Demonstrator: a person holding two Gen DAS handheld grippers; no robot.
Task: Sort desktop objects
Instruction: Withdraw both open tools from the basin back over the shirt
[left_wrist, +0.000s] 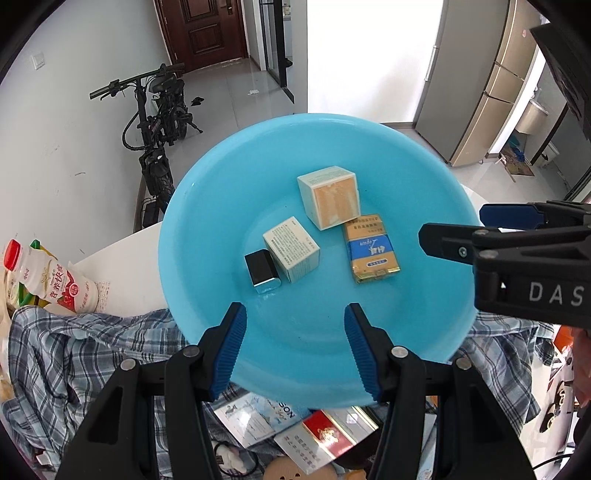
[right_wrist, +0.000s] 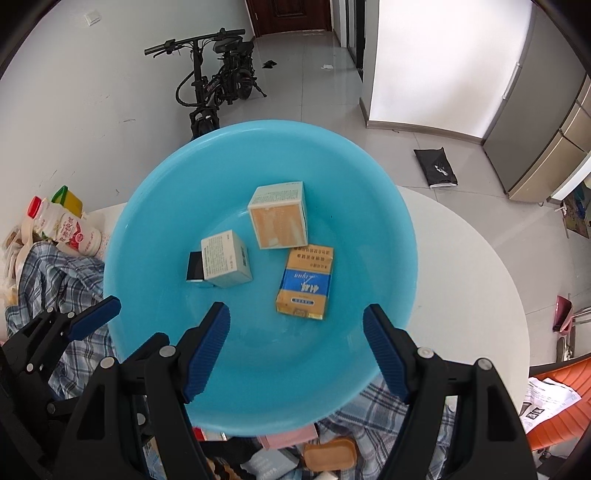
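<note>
Blue basin (left_wrist: 207, 206) sits on the white table (right_wrist: 461, 240), partly over a plaid cloth (left_wrist: 74, 350). Inside it lie four items: a cube-shaped box with an orange face (left_wrist: 330, 197), a smaller pale printed box (left_wrist: 291, 248), a small black block (left_wrist: 261, 271) touching that printed box, and a gold-and-blue packet (left_wrist: 371, 248) lying flat just beside the cube. Left gripper (left_wrist: 294, 349) hangs over the near rim, fingers spread apart, nothing between them. Right gripper (right_wrist: 297, 352) likewise spread and empty, poised above the near side of the basin; in the left view it reaches in from the right edge. Loose items not yet sorted lie near the basin: a red-and-white pack (left_wrist: 325, 435) and a printed card (left_wrist: 251, 417) below the rim, a milk-drink bottle (left_wrist: 48, 280) off to the left. Judgement: between placements, several pieces already collected. Next move likely calls for pulling one gripper back off the basin, lowering over a loose item below the rim, and closing squarely across its narrow sides
</note>
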